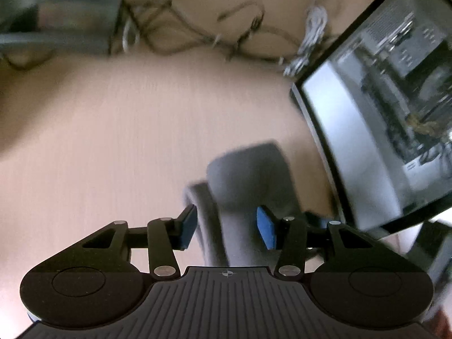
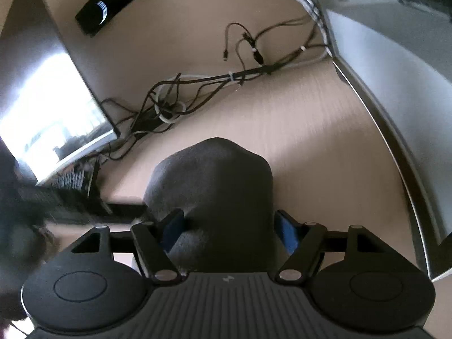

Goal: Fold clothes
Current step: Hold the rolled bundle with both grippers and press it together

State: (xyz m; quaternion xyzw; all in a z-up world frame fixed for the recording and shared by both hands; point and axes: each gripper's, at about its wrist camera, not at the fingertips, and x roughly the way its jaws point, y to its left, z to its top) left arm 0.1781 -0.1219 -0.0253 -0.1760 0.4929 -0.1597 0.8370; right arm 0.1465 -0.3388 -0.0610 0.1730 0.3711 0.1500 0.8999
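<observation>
The pale wooden desk (image 2: 296,130) filled most of both views, with a monitor (image 1: 381,118) standing at about two o'clock of the left camera and a tangle of cables (image 2: 175,99) lying toward eleven o'clock of the right. The grey garment (image 2: 214,186) bulged up at the centre, running down to six o'clock between the fingers. The right gripper (image 2: 230,230) and the left gripper (image 1: 226,227) each had blue pads spread apart around the cloth, though whether they pinched it I couldn't tell.

A grey garment (image 1: 243,186) passes between the left gripper's (image 1: 226,227) spread blue-padded fingers (image 1: 188,227) above the table (image 1: 113,155).
</observation>
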